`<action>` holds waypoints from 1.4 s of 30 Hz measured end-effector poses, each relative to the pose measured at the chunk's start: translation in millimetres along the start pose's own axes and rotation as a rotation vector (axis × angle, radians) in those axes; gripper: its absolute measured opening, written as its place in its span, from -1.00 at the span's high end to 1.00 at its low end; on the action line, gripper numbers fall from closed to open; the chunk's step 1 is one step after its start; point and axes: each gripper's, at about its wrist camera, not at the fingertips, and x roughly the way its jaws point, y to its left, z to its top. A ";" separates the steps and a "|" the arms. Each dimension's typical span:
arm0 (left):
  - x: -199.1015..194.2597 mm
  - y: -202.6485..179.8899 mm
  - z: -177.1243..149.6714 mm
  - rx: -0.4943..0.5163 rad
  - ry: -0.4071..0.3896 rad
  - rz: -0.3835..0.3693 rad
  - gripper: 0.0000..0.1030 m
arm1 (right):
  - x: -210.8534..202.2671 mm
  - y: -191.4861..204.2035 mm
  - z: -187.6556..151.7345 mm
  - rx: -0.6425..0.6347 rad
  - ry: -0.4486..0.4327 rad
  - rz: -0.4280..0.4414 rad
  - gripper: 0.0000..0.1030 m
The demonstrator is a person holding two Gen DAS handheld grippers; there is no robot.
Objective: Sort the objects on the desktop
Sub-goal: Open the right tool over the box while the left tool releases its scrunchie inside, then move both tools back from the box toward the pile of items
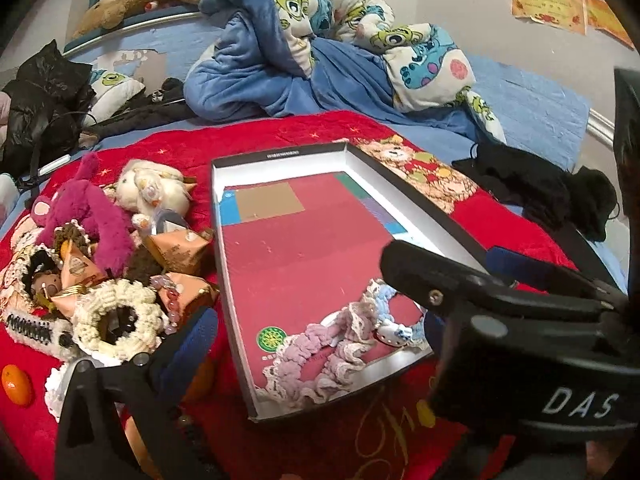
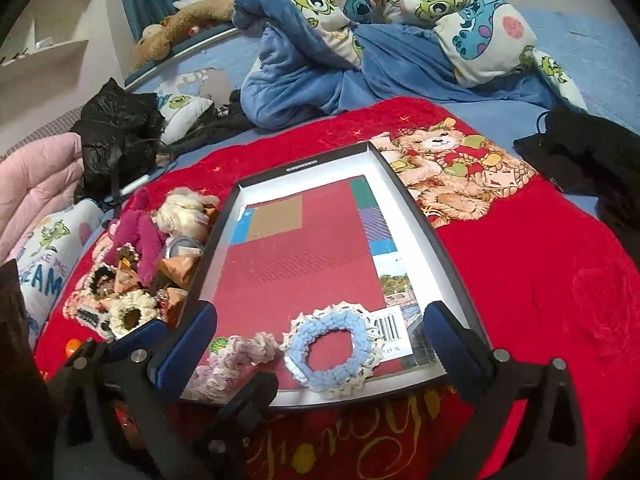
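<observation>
Blue crocheted scrunchie (image 2: pixel 326 354), cream lace edge, lies in box lid (image 2: pixel 416 216) near end, between right gripper (image 2: pixel 320 332) fingers, spread apart, untouched. Left gripper (image 1: pixel 304 300) fingers apart, empty.

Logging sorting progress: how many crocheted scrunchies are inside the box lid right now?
2. A light blue crocheted scrunchie lies near the shallow black-rimmed box lid's front edge; a pale pink crocheted scrunchie sits just left of it. A cream scrunchie remains outside in the pile.

The box lid (image 2: pixel 404 196) lies on the blanket (image 2: pixel 540 280), two scrunchies (image 2: pixel 332 350) inside its near end, the toy pile (image 2: pixel 148 264) left of it.
</observation>
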 end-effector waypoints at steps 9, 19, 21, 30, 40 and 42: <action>-28.1 21.0 6.8 -0.016 -0.034 0.048 -1.00 | -15.4 -3.1 3.8 0.036 -0.040 0.019 -1.00; -93.4 90.7 2.6 -0.071 -0.074 0.161 -1.00 | -40.8 41.0 4.6 0.020 -0.124 0.113 -1.00; -103.7 104.6 0.3 -0.078 -0.075 0.183 -1.00 | -43.3 56.5 4.8 0.009 -0.128 0.139 -1.00; -145.9 164.1 -13.2 -0.125 -0.102 0.243 -1.00 | -41.8 133.3 -6.4 -0.049 -0.118 0.242 -1.00; -162.2 208.2 -28.4 -0.127 -0.095 0.336 -1.00 | -31.6 184.6 -15.5 -0.071 -0.094 0.302 -1.00; -161.1 212.6 -30.6 -0.125 -0.085 0.344 -1.00 | -29.0 189.1 -17.9 -0.084 -0.090 0.308 -1.00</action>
